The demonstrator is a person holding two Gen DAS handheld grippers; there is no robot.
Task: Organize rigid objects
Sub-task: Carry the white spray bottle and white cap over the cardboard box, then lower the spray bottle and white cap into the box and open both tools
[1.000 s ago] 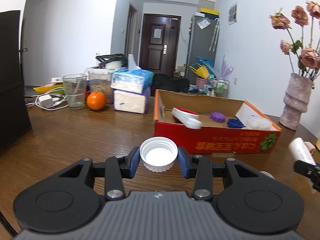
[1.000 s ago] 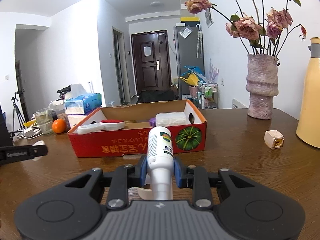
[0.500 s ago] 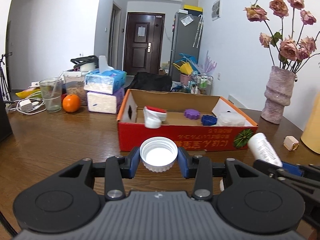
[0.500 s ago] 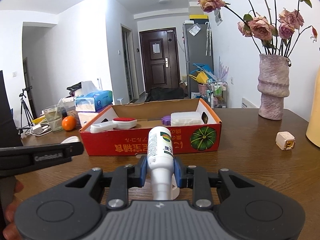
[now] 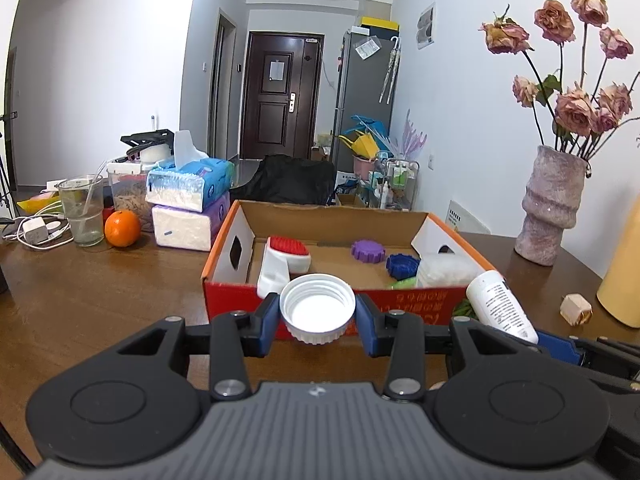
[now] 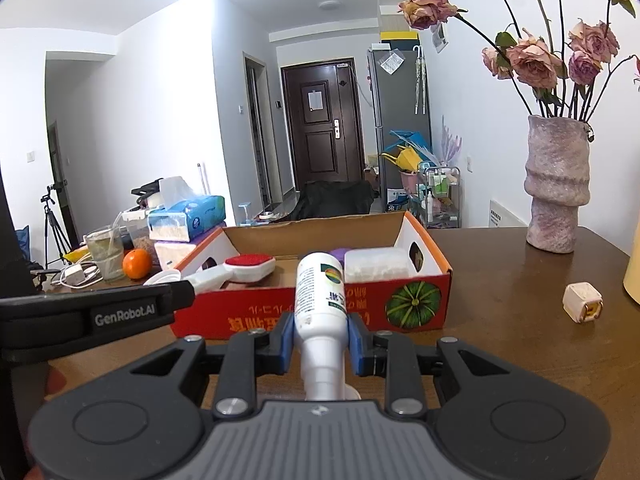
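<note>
Left wrist view shows the left gripper (image 5: 318, 316) pinching a white cap (image 5: 317, 307) between its blue pads, one pad on each side of the ribbed rim. The cap's open side faces up and back toward the camera, so its round hollow is plain to see; its short axis tilts slightly toward the lens. Straight ahead of the fingers, and a little below the cap, stands a red cardboard box (image 5: 240, 292) on the wooden table (image 5: 100, 304). Inside the box lie a white brush with red bristles (image 5: 285, 258), a purple cog (image 5: 368, 251), a blue cog (image 5: 402, 266) and a clear tub (image 5: 444, 270).

To the right of that gripper, the white bottle (image 5: 500, 306) shows slanting up and to the left, bottom end uppermost.

Right wrist view has the right gripper (image 6: 320, 340) pressed onto the same bottle (image 6: 322, 300) at its shoulder, with the neck pointing back toward the camera and the flat bottom pointing forward to the box (image 6: 400, 304). Its long axis runs along the fingers, tipped a little upward at the far end. The neck's end is hidden by the gripper body, so whether it is open I cannot tell. Left of the fingers, the other gripper's black arm reaches in with the cap edge (image 6: 162, 278) just showing. Well off to the right sits a small cream cube (image 6: 582, 302).
</note>
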